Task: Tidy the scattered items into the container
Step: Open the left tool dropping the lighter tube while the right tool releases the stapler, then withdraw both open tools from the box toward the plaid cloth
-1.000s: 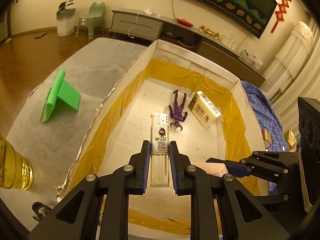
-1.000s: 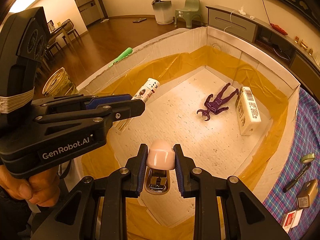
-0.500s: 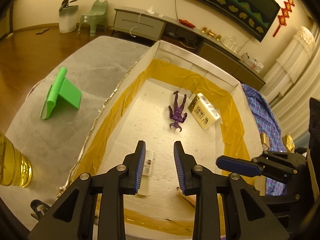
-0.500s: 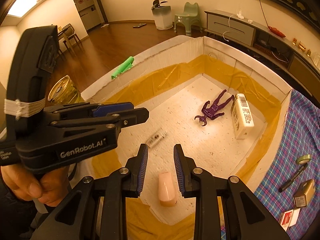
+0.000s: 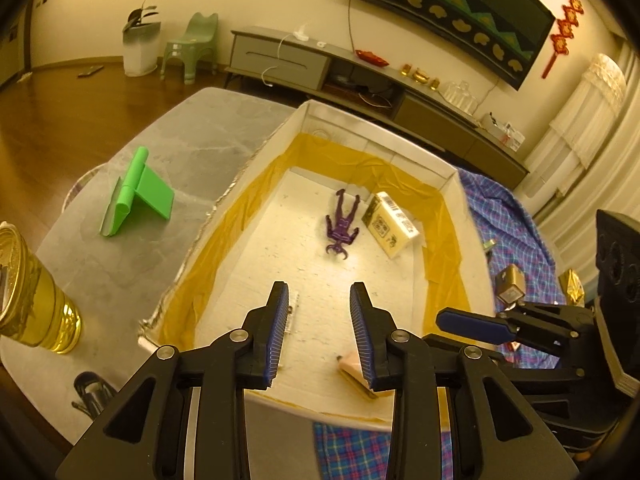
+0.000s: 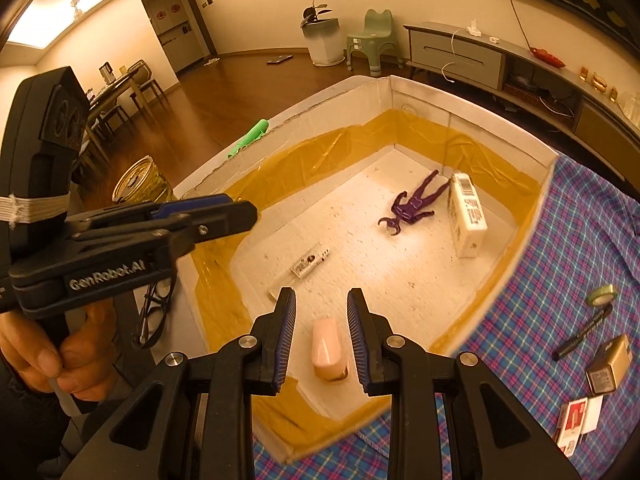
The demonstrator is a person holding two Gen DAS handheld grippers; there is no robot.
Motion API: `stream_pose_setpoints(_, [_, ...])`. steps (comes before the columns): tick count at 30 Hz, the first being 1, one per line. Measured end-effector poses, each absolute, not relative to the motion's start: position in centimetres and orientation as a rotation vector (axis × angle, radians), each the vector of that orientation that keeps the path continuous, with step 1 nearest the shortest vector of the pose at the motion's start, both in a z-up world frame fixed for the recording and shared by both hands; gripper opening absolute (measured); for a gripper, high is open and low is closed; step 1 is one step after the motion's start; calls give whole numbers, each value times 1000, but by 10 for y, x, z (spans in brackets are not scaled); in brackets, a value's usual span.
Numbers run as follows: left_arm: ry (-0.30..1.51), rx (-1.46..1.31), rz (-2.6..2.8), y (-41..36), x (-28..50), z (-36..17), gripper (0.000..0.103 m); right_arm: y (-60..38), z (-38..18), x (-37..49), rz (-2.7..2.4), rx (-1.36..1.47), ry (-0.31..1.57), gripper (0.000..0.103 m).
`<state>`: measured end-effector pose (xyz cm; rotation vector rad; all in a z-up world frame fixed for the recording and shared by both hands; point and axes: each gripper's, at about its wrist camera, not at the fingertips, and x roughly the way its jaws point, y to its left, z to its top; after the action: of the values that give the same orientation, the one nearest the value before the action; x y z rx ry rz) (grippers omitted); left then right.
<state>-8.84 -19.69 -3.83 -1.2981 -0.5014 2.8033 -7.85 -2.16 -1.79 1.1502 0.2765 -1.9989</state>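
Pink plastic, the stapler [image 6: 329, 347] lies on the container [image 6: 472, 128] floor below my right tool [image 6: 321, 336], whose jaws stand apart and empty. My left tool [image 5: 319, 330] is opening over the lighter [image 6: 311, 264], nothing between its jaws. Next I judge: fetch the marker [image 6: 582, 333] from the desk. My left jaw half hides the lighter.
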Motion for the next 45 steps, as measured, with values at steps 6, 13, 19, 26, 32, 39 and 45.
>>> stream_pose_setpoints(6, [-420,-1289,2813,-172,-82,-24,34,1,-1,-69,-1998,1091,224,29])
stream_pose_setpoints(13, [-310,-1268,2807,-136,-76,-7,35,41,23,-57,-2002,985,146,29])
stream_pose_setpoints(19, [-243,-1243,2765,-93,-73,3,37,86,36,-49,-2008,927,75,29])
stream_pose_setpoints(26, [-145,-1256,2675,-29,-74,1,38,152,41,-57,-2084,910,1,29])
stream_pose_setpoints(32, [-91,-1288,2603,21,-81,-10,39,216,32,-72,-2168,936,-84,29])
stream_pose_setpoints(39, [-74,-1347,2512,68,-90,-30,43,264,0,-83,-2235,1019,-93,31])
stream_pose_setpoints(45, [-71,-1436,2418,100,-89,-68,43,281,-37,-96,-2271,1115,-53,49])
